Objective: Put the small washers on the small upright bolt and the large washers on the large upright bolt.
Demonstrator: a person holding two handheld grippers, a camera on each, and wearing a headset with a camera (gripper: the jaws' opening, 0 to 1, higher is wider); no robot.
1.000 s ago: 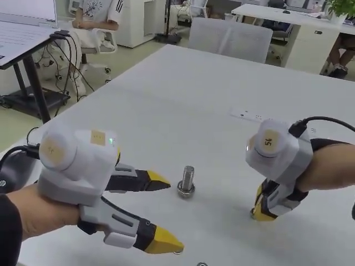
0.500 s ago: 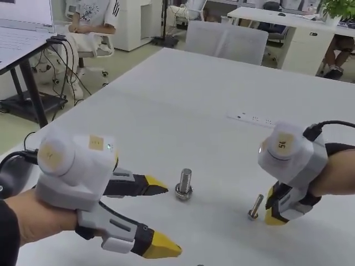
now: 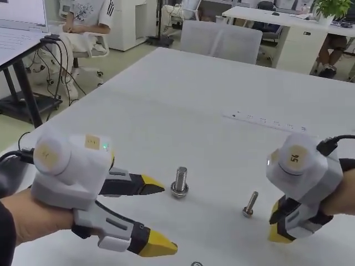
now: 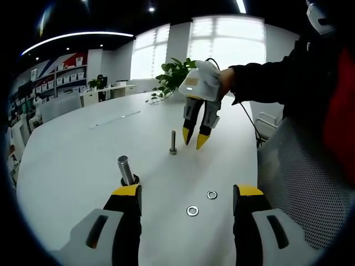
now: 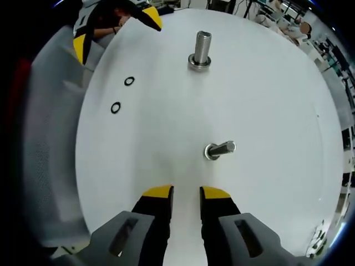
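Nearest the person, two thin silver metal ring washers (image 4: 192, 210) lie flat on the white workbench top (image 3: 166, 111), close together but apart, just ahead of the gap between the left gripper's jaws.

The left gripper (image 3: 158, 213), white-bodied with black jaws and yellow tips, is at the near left. It is released, jaws spread wide with nothing between them.

Just right of its farther jaw tip, not touching it, stands the large silver threaded steel bolt (image 3: 179, 182), upright on its broad head.

Right of that and well apart stands the small thin silver bolt (image 3: 250, 204), also on its head.

The right gripper (image 3: 277, 224) is just right of the small bolt and points down at the table. Its own view shows its yellow tips slightly parted, gripping nothing, with the small bolt just ahead of them.

Farther back, a long white power strip (image 3: 260, 120) lies on the table. Past the far edge are a grey chair back (image 3: 221, 40), white desks and a seated person (image 3: 89, 16).
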